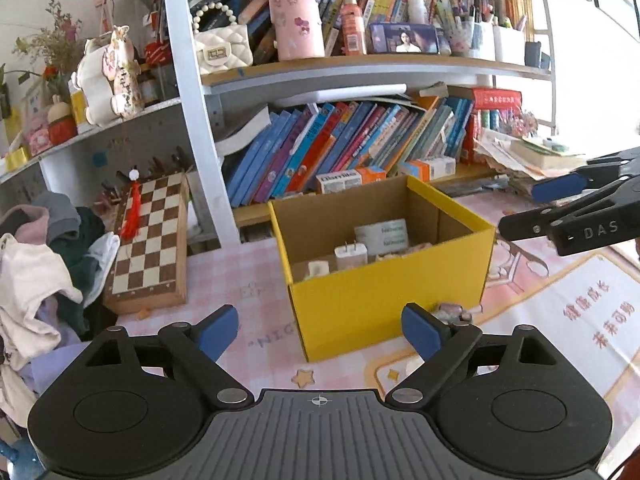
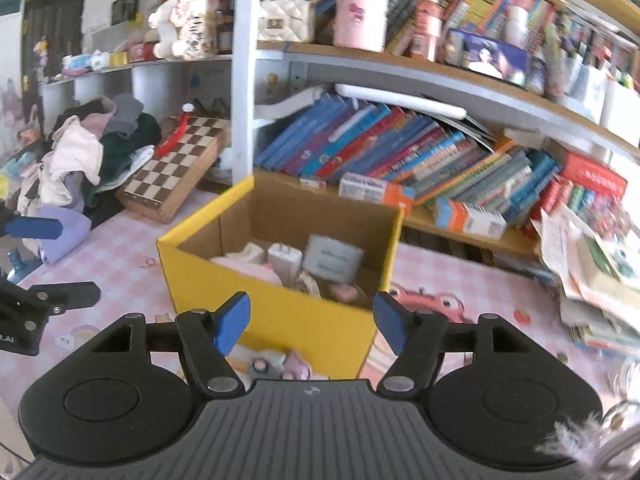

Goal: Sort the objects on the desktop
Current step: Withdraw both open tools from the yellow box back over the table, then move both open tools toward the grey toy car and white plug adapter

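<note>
A yellow cardboard box stands open on the pink desk mat and shows in the right wrist view too. Inside lie a white charger plug, a white label card, a pink soft item and other small things. A small pink and grey item lies on the mat against the box's near wall, just ahead of my right gripper, which is open and empty. My left gripper is open and empty, in front of the box. The right gripper also shows at the right edge of the left wrist view.
A folded chessboard leans left of the box beside a pile of clothes. Shelves of books stand behind the box. A stack of papers lies at the right. A metal shelf post rises behind the chessboard.
</note>
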The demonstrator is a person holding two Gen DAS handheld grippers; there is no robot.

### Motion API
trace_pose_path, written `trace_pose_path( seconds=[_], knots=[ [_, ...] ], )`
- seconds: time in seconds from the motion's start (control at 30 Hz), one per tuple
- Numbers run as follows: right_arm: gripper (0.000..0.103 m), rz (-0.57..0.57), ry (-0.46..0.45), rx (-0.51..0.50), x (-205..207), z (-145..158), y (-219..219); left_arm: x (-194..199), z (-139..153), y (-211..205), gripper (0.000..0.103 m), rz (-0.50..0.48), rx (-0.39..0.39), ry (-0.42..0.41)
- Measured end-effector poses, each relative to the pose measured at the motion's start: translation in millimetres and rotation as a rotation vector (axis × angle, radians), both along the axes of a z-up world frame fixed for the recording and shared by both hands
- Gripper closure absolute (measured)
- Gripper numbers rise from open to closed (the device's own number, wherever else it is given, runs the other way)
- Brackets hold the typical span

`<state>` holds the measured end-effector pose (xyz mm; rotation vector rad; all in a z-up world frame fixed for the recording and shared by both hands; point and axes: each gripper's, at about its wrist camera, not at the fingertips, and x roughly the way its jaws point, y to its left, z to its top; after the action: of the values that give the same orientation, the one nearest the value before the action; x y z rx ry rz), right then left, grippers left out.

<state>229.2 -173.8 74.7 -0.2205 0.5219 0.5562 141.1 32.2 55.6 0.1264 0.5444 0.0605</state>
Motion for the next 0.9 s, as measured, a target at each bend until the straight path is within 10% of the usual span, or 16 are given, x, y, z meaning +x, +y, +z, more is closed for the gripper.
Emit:
trace_pose_path(
  seconds=[0.9],
  knots=[
    [0.013,-0.092,0.06,-0.153,-78,-58,-4,-38,-36,-1,0.007,-0.03,-0.015,0.121]
  ],
)
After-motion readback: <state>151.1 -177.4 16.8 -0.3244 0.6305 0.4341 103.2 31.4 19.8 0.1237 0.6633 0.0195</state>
